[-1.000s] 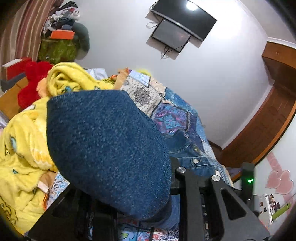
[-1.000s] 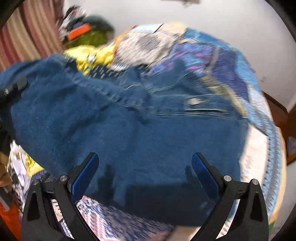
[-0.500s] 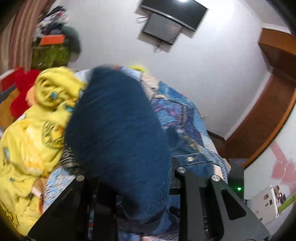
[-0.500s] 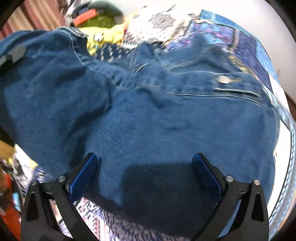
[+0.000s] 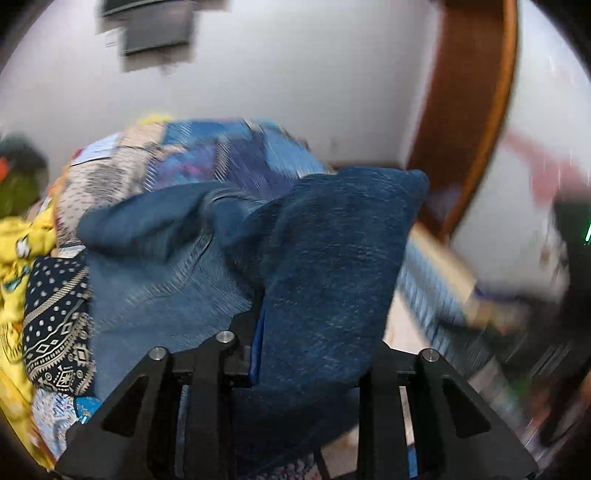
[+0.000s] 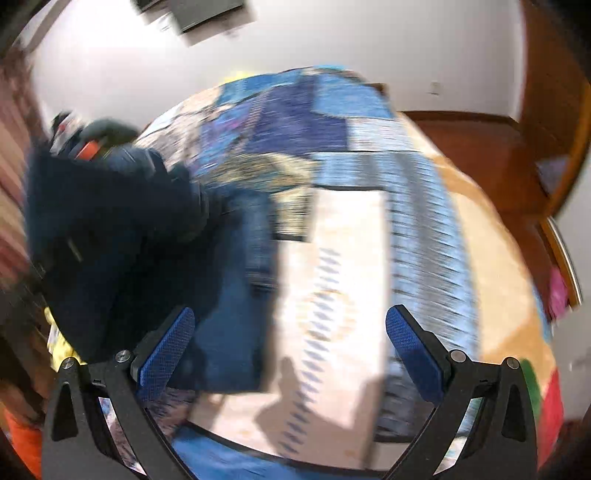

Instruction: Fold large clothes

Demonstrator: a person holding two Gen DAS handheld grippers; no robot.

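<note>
A blue denim garment [image 5: 173,266] lies bunched on the patchwork bedspread [image 5: 229,155]. My left gripper [image 5: 314,354] is shut on a fold of the denim [image 5: 332,280], which stands up between the jaws and hides the right finger. In the right wrist view the denim [image 6: 155,251] is heaped at the left, over the bedspread [image 6: 351,229]. My right gripper [image 6: 290,343] is open and empty above the bedspread, with its left pad [image 6: 166,347] over the denim's edge. Both views are motion-blurred.
A yellow blanket [image 5: 14,251] and a dark patterned cloth [image 5: 55,325] lie at the bed's left. A wooden door frame [image 5: 469,122] stands at the right, and a wall TV [image 5: 155,29] hangs above. The wooden floor [image 6: 480,140] lies past the bed's far side.
My left gripper has swung right with the denim fold, which now stands narrower. My right gripper has moved right, off the spread denim and over the bare bedspread, still open.
</note>
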